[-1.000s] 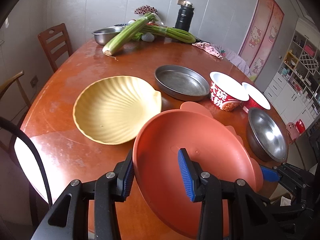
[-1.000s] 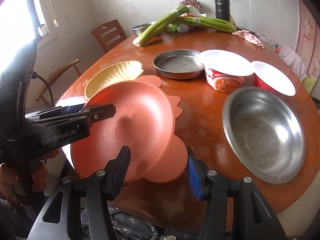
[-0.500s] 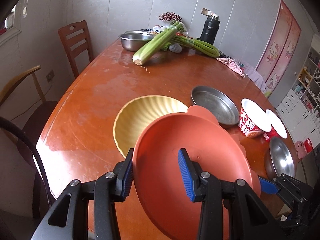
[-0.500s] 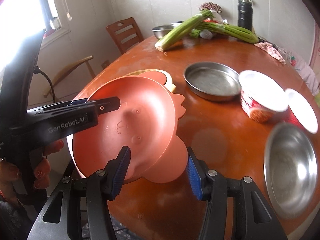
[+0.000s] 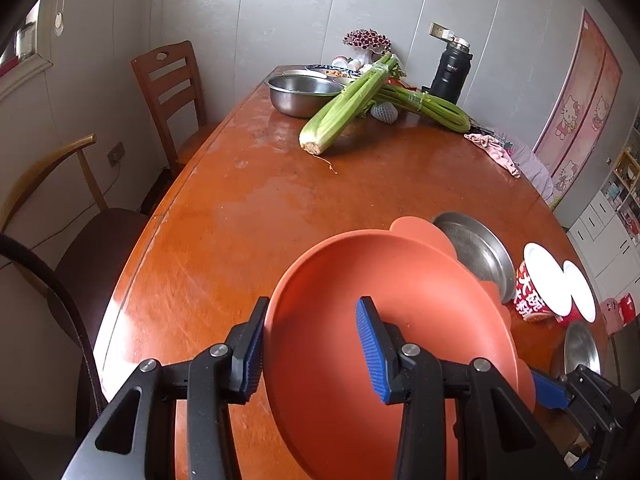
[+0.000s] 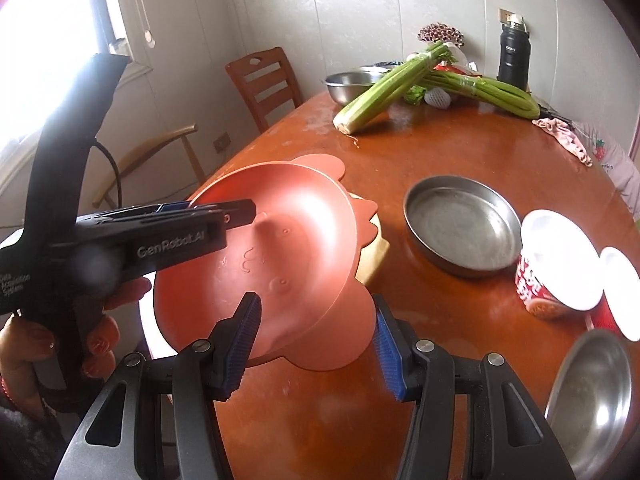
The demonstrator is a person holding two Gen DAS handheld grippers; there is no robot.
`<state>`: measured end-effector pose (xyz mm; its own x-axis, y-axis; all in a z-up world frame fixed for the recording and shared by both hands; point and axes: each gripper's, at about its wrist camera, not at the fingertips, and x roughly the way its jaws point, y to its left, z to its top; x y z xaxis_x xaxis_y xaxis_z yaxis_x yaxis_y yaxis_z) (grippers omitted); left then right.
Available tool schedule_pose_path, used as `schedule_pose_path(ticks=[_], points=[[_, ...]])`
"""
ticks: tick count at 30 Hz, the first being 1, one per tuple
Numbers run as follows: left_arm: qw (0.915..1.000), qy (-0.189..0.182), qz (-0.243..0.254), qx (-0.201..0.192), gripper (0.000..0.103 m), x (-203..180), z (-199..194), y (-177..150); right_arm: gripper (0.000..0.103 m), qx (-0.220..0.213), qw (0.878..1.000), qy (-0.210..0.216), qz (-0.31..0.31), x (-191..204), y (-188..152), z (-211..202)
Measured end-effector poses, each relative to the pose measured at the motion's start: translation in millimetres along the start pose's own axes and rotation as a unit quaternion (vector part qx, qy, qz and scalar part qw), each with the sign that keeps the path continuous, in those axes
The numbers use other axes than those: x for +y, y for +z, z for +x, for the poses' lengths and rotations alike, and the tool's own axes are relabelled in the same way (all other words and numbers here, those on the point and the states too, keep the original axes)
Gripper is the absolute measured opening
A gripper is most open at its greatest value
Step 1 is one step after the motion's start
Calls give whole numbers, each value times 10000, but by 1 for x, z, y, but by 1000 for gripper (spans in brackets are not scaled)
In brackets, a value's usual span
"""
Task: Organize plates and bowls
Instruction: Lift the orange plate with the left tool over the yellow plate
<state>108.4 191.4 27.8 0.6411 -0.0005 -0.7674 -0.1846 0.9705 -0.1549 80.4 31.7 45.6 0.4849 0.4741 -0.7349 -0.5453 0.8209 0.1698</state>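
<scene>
- Raised since a second ago, the orange plastic animal-shaped plate (image 5: 400, 320) now hides the yellow shell-shaped dish (image 6: 376, 256).
- Left claw (image 5: 310, 344) pinches its rim; right claw (image 6: 316, 340) pinches the opposite rim.
- Both should lower together, level, over the dish.

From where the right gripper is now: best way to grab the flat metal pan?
Take the pan by its near rim, one finger inside and one outside the low upright wall. Come in from the right gripper's side, over the bare table. The pan sits flat, open and empty, so the wall is free to pinch. The noodle cup crowds its right edge, so avoid that side.
</scene>
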Motion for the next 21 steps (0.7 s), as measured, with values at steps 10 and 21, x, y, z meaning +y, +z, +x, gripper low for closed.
schedule_pose_path(ticks=[10, 21], points=[[9997, -120, -42, 230, 42, 5, 27, 13, 57, 63, 9995, -56, 292, -2, 6, 17], [9992, -149, 156, 330, 42, -4, 44, 23, 57, 124, 9983, -127, 557, -9, 7, 25]])
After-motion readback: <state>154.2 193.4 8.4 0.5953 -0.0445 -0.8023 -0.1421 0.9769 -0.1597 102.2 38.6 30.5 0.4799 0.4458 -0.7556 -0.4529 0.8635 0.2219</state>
